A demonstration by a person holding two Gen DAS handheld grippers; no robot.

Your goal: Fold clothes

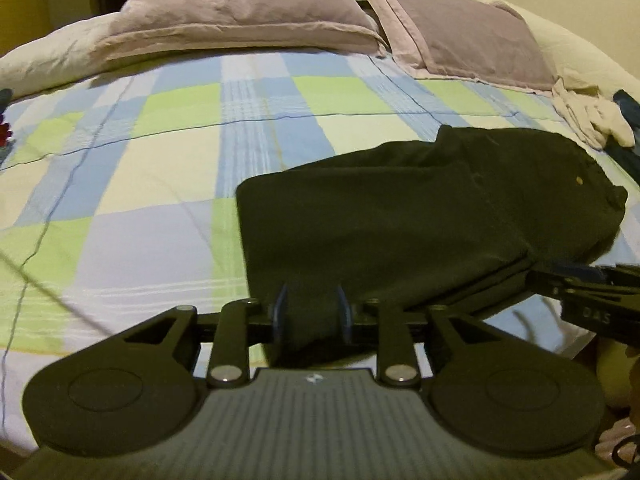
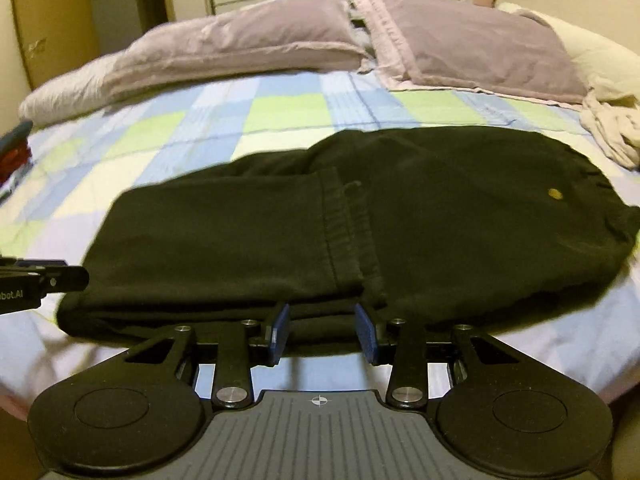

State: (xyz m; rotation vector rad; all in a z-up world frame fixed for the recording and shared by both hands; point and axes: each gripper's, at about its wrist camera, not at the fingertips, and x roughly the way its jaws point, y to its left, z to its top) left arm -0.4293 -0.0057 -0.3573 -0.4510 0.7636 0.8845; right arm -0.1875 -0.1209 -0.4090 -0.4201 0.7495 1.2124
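The dark trousers (image 2: 360, 220) lie part-folded on the checked bedspread (image 1: 140, 140), near its front edge, waistband and brass button (image 2: 555, 193) off to my right, one hemmed leg end laid back over the rest. They look like thick cotton, soft and limp but with some weight, so I judge they will sag wherever I don't support them, and the layers may slide apart if I take only the top one. My left gripper (image 1: 310, 314) has its blue pads pinching a bunch of the cloth at the near left corner. My right gripper (image 2: 325, 332) has its jaws spread, the near edge of the stack sitting between them, not yet pinched. The best hold, I think, is through all layers at the near edge, both corners at once
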